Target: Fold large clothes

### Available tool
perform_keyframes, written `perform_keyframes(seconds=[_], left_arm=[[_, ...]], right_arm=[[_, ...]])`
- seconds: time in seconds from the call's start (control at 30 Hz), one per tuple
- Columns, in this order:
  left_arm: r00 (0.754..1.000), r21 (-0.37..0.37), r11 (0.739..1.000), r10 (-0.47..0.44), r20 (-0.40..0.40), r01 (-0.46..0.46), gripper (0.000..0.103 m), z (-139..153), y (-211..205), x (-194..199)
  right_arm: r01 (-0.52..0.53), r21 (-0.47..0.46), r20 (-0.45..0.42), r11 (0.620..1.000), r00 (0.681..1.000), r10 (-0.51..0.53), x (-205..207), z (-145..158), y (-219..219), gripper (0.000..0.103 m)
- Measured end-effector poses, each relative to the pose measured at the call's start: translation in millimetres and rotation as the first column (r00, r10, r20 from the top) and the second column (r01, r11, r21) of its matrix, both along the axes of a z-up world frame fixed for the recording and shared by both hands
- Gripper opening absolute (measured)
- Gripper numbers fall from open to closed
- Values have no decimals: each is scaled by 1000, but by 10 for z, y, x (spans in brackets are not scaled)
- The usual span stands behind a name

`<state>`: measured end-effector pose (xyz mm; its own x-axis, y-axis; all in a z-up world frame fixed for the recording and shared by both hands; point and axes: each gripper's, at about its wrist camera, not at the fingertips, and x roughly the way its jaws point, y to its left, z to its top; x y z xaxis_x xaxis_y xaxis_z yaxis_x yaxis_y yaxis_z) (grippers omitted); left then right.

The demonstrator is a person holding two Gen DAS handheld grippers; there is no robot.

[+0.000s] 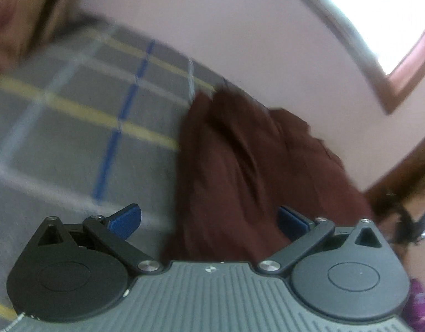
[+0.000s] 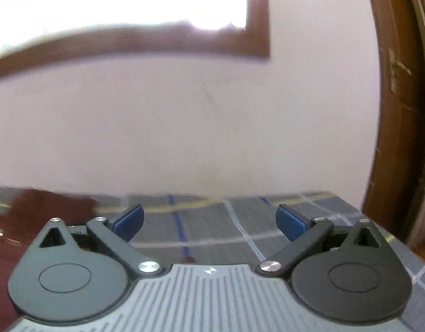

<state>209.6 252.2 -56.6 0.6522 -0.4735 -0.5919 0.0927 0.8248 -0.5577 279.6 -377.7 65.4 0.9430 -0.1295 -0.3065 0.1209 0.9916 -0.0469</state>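
Note:
A dark maroon garment (image 1: 240,171) lies bunched on a grey plaid bed cover (image 1: 74,127) in the left wrist view. My left gripper (image 1: 209,221) is open and empty, its blue pads (image 1: 126,220) spread wide, with the garment between and just beyond them. In the right wrist view my right gripper (image 2: 209,222) is open and empty above the plaid cover (image 2: 212,229). The maroon garment (image 2: 46,204) shows at the left edge, beyond the left pad.
A pale pink wall (image 2: 184,124) stands behind the bed. A brown-framed window (image 2: 256,47) is above, and a wooden door frame (image 2: 392,110) is on the right. The bed's corner (image 2: 350,207) is at the right. Dark and purple items (image 1: 417,304) lie at the far right.

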Motion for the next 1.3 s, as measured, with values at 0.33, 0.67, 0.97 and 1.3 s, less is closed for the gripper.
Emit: perform_keyframes(seconds=[0.33, 0.67, 0.97, 1.3], left_arm=[[999, -228, 973, -21, 49, 32, 102, -390, -205, 103], [973, -317, 932, 214, 88, -176, 47, -489, -270, 24], [987, -287, 954, 119, 110, -84, 101, -434, -339, 57], [977, -332, 936, 170, 128, -120, 41, -415, -363, 51]], right_arm=[[-157, 1, -39, 988, 987, 157, -657, 41, 395, 102], [-464, 48, -50, 885, 883, 466, -733, 130, 1050, 98], [-660, -102, -216, 744, 745, 631, -415, 110, 1962, 36], [-598, -16, -394, 801, 740, 545, 396, -373, 2127, 35]])
